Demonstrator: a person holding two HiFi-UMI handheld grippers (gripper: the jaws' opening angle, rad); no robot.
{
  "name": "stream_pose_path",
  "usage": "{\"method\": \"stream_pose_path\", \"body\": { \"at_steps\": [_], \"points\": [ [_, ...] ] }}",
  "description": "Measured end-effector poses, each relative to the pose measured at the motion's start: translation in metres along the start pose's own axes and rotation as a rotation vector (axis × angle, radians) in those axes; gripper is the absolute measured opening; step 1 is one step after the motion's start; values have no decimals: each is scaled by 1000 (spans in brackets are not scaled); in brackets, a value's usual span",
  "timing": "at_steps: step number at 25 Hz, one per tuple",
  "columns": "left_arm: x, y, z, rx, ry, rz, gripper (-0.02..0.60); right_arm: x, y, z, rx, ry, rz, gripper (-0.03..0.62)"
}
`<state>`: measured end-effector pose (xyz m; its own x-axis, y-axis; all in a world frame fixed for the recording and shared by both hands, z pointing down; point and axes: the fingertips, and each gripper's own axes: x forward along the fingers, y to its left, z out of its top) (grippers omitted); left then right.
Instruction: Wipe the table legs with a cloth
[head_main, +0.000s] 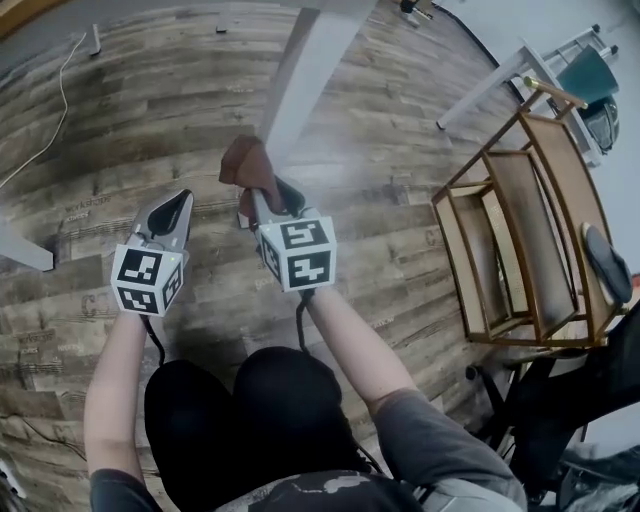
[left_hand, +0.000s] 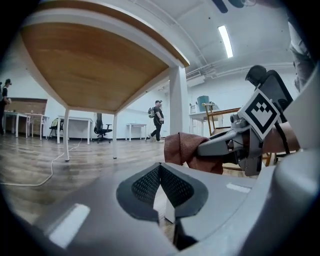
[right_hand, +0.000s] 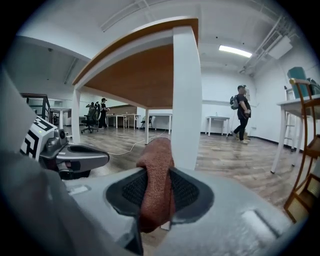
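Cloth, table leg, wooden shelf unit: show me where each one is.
cloth (right_hand: 156, 160), right gripper view, its upper fold.
table leg (right_hand: 186, 100), right gripper view, middle of the white post.
wooden shelf unit (head_main: 535, 240), head view, a shelf board.

grey left claw (head_main: 178, 203) and right claw (head_main: 268, 195), black-white marker cubes (head_main: 297, 252), grey sleeves (head_main: 440, 452).

An open-plan office or lab is shown. White-legged desks (left_hand: 76, 120) and an office chair (left_hand: 102, 131) are ranged along the far wall on a plank floor (head_main: 150, 110). A strip light (left_hand: 226, 41) is fixed to the ceiling, and a person with a backpack (right_hand: 242, 112) is seen at the far side.
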<state>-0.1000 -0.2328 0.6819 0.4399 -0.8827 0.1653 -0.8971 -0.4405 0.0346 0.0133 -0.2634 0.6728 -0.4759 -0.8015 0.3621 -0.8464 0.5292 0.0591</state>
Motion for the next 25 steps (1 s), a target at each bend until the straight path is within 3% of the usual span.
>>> {"method": "stream_pose_path", "body": {
  "at_steps": [6, 9, 12, 16, 25],
  "points": [
    [3, 10, -60, -14, 27, 59, 20, 29, 2, -86, 54, 109, 32, 94],
    [1, 10, -93, -72, 68, 45, 20, 45, 2, -134, 63, 211, 35, 94],
    [-1, 26, -117, -123, 93, 88, 20, 59, -5, -171, 66, 287, 3, 94],
    [-8, 49, -143, -142, 132, 144, 18, 75, -1, -205, 51, 348, 9, 94],
    [-17, 50, -187, -148, 205, 123, 19, 102, 18, -264, -22, 475, 63, 94]
  ]
}}
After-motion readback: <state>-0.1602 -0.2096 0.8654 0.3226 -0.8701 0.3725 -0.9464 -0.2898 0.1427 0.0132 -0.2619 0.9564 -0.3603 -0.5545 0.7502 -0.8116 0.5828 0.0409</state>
